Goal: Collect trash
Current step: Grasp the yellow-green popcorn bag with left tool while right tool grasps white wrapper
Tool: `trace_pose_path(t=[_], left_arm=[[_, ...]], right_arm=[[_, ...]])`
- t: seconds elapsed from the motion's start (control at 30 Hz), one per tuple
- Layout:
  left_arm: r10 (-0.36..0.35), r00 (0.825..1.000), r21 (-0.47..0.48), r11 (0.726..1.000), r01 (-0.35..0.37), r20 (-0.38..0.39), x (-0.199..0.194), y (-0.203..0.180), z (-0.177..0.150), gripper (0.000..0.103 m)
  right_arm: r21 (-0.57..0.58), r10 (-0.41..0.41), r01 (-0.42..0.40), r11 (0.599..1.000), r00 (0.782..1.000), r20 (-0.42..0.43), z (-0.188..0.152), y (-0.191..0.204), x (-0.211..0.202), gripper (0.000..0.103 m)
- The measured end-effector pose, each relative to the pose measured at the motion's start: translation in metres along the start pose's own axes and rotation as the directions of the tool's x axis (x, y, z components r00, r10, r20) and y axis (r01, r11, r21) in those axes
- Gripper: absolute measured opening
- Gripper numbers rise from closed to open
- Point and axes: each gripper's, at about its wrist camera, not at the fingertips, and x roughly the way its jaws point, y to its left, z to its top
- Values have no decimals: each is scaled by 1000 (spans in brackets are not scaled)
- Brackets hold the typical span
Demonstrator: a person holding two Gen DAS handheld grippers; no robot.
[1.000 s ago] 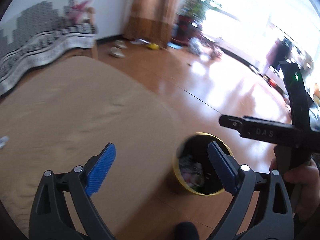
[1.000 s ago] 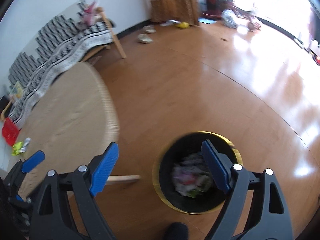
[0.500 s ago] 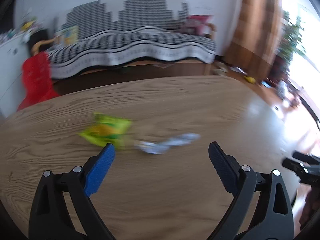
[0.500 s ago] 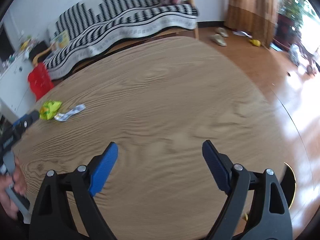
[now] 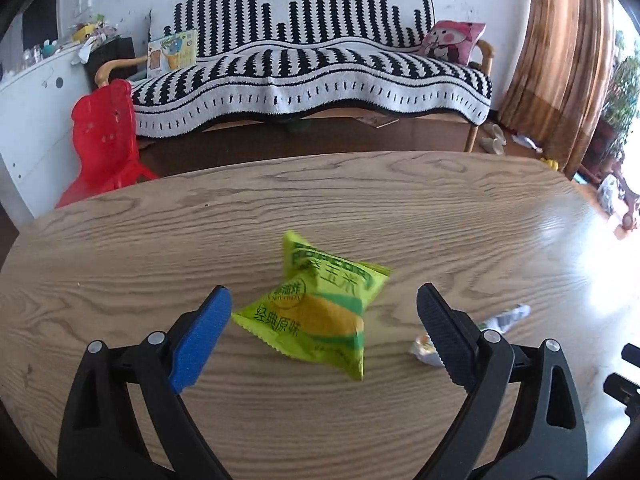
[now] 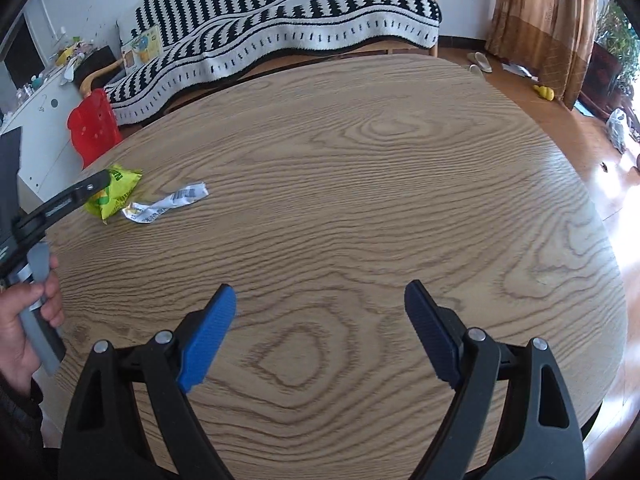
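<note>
A green and yellow snack packet (image 5: 320, 308) lies on the round wooden table (image 5: 360, 200). My left gripper (image 5: 324, 332) hovers open just before it, the packet showing between the blue pads without touching them. A crumpled white wrapper (image 5: 500, 324) lies to the packet's right, partly behind the right finger. In the right wrist view the same packet (image 6: 114, 196) and white wrapper (image 6: 168, 204) sit at the table's far left, with one finger of the left gripper over the packet. My right gripper (image 6: 320, 332) stands open over bare tabletop (image 6: 360, 160), well away from both.
A striped sofa (image 5: 312, 64) stands behind the table, a red plastic chair (image 5: 104, 140) at its left. A hand (image 6: 24, 312) holds the left gripper's handle. Wooden floor (image 6: 560, 92) with slippers and curtains lies to the right.
Both grippers swung from the floor bin back over the table. The left one has closed in on the green packet, now centred between its fingers. The bin has left both views.
</note>
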Motion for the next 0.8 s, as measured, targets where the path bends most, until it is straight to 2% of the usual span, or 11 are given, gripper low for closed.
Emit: trace_pose_path(t=[0.07,0.1,0.13,0.23,0.3,0.57,0.67,0.8], left_arm=[[-11,1000,-1,1000,11,-21,8,2,2,82],[-20,999,4,1000,20,-32,10,2,2,71],[-35,999,10,999,35,-42,12,3,1,56],[-43,998,21,999,44,-51,10,4,-4,42],[-36,998,20,999,37,-52,5,5,-6,38],[-47,997,-37,998,45,-55,-47,37,-20,36],[-50,997,-49,998,48,-56,-70,48,-32,36],[-68,997,-34,997,67,-42,-93,54,-46,36]], right_arm=[[-12,13,-13,1000,1000,-6,1,5,3,83],[-23,27,-27,999,1000,-7,1,11,5,83],[-30,34,-34,999,999,-7,1,12,5,83],[-65,68,-68,996,998,-12,4,33,11,83],[-76,95,-96,993,995,-17,8,46,16,83],[-134,157,-161,978,987,-44,27,109,45,83],[-227,111,-121,966,992,-56,32,137,61,84],[-384,42,-50,922,999,-30,43,160,75,89]])
